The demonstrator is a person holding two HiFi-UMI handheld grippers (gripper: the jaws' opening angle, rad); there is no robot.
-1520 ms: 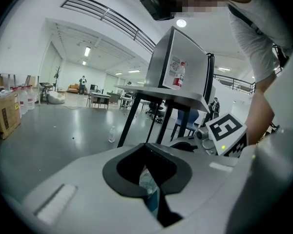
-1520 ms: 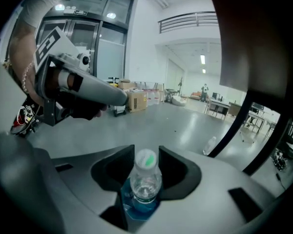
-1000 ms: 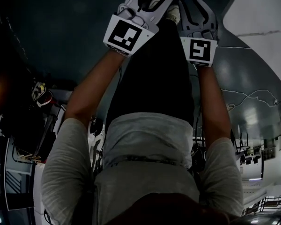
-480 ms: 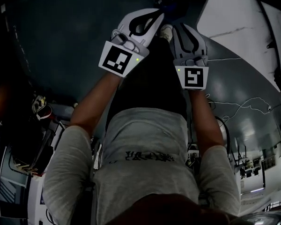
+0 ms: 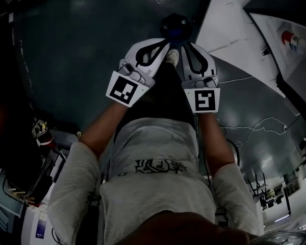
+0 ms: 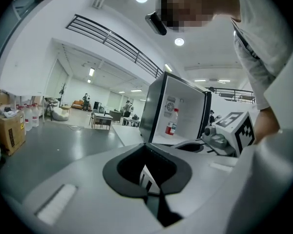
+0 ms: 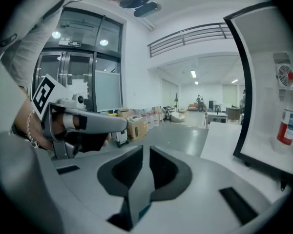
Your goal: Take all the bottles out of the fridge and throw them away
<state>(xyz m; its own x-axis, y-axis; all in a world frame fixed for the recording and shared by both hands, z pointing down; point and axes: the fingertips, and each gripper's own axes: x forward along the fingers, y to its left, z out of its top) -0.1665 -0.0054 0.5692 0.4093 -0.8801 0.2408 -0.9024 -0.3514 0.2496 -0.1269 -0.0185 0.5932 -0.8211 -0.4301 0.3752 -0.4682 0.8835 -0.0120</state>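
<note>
The open white fridge stands ahead on a low white platform. Inside it is an upright clear bottle with a red label, also seen as the bottle past the dark door frame and as the bottle. I hold both grippers side by side in front of my body, well short of the fridge. My left gripper is shut and empty. My right gripper has just been closing; a narrow slit stays between its jaws, with nothing in it.
A dark round thing sits on the grey floor just beyond the grippers. Cardboard boxes and water jugs line the left side. Desks and people stand far back. A thin cable lies on the floor at the right.
Both grippers have risen and slid down the head view, nearer my chest. The fridge and its bottle have come further into that view at the upper right.
</note>
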